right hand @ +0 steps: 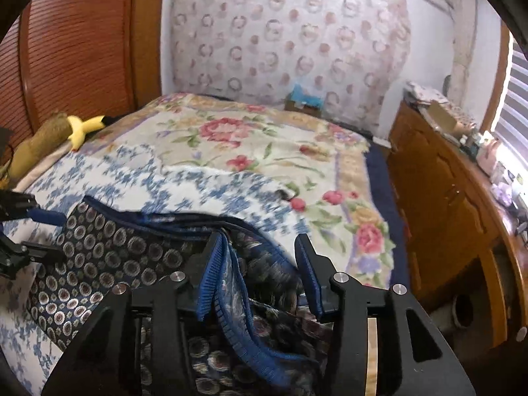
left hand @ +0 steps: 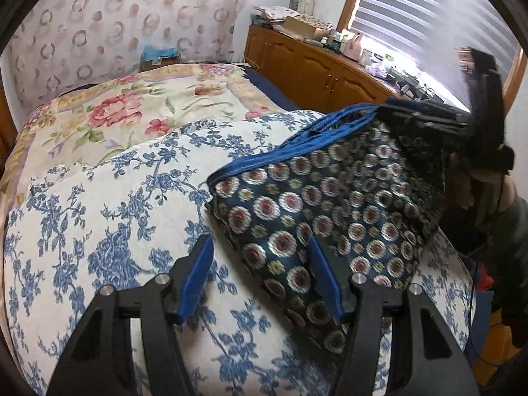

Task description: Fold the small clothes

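A small navy garment (left hand: 330, 208) patterned with round flower medallions and edged with a blue ribbed waistband (left hand: 297, 145) lies on the bed. My left gripper (left hand: 262, 270) is open at its near left corner: the right finger (left hand: 325, 283) is over the cloth and the left finger (left hand: 198, 277) over the bedspread. My right gripper (right hand: 259, 274) is open at the other end, seen also in the left wrist view as my right gripper (left hand: 425, 115) at the upper right. The waistband (right hand: 231, 297) droops between its jaws against the left pad (right hand: 208, 280). My left gripper (right hand: 39, 234) shows at the frame's left edge.
The bed carries a blue-and-white floral spread (left hand: 99, 231) and a rose-patterned blanket (right hand: 257, 138). A cluttered wooden dresser (right hand: 439, 198) runs along the right under a window with blinds (left hand: 429, 16). A plush toy (right hand: 49, 135) lies by the wooden headboard (right hand: 76, 49).
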Motion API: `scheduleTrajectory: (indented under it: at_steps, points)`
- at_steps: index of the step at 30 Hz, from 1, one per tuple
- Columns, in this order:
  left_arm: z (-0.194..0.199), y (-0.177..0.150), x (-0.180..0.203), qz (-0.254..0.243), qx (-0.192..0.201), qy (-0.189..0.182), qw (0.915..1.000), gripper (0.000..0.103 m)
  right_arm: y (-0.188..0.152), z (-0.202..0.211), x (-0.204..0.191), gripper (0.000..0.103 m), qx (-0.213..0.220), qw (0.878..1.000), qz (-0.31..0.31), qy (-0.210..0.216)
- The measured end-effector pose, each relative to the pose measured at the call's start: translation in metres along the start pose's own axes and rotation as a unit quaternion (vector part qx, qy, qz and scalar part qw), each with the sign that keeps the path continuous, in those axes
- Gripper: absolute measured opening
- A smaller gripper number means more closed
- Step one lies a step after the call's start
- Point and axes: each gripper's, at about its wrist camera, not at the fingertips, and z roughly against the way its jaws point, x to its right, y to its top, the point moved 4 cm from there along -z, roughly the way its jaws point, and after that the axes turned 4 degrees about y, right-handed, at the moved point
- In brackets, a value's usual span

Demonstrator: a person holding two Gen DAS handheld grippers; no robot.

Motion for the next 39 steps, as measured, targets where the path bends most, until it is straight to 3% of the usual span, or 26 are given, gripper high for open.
scheduleTrajectory:
  at_steps: [4,8,13,18,21,24,26,28,29,31,35,36,38,39]
  points:
    - [-0.011,0.000,-0.003,0.000,-0.006,0.010,0.9999,0.059,0.001,0.018,0.015,0.057,0.013,1.000,-0.016,-0.011]
    - [-0.019,-0.003,-0.008,0.006,-0.009,0.022,0.9997,0.059,-0.010,0.034,0.022,0.058,0.008,1.000,-0.025,-0.002]
    - [-0.025,-0.007,-0.012,0.005,-0.008,0.027,0.9996,0.060,-0.047,0.046,0.026,0.058,-0.027,0.999,-0.041,0.015]
    - [-0.027,-0.008,-0.009,-0.012,0.001,0.039,0.9992,0.060,-0.081,0.042,0.044,0.058,-0.064,0.994,-0.090,0.003]
    - [-0.028,-0.010,-0.008,-0.019,0.007,0.042,0.9989,0.061,-0.085,0.038,0.052,0.043,-0.068,0.990,-0.122,0.020]
    - [-0.027,-0.010,-0.008,-0.017,0.007,0.040,0.9990,0.061,-0.080,0.030,0.049,0.006,-0.068,0.990,-0.119,0.042]
    - [-0.027,-0.010,-0.008,-0.016,0.008,0.040,0.9990,0.061,-0.069,0.033,0.047,0.004,-0.046,0.992,-0.107,0.040]
    - [-0.025,-0.010,-0.008,-0.013,0.011,0.035,0.9992,0.032,-0.052,0.044,0.048,0.004,0.010,0.995,-0.101,0.026]
    - [-0.024,-0.010,-0.009,-0.009,0.011,0.029,0.9995,0.029,-0.043,0.052,0.049,0.003,0.040,0.994,-0.098,0.016]
    - [-0.023,-0.010,-0.011,-0.003,0.012,0.021,0.9997,0.015,-0.032,0.054,0.048,0.003,0.063,0.994,-0.089,-0.004]
    - [-0.014,-0.010,-0.014,0.010,0.017,0.035,0.9992,0.014,-0.035,0.030,0.045,0.004,0.017,0.996,-0.082,-0.014]
    - [-0.009,-0.009,-0.014,0.017,0.018,0.036,0.9991,0.014,-0.040,0.026,0.045,0.008,0.002,0.996,-0.085,-0.012]
    - [0.000,-0.010,-0.013,0.022,0.018,0.033,0.9991,0.017,-0.049,0.029,0.048,0.034,-0.004,0.995,-0.094,-0.019]
    - [0.005,-0.011,-0.011,0.022,0.017,0.025,0.9993,0.027,-0.053,0.032,0.050,0.039,-0.005,0.995,-0.098,-0.020]
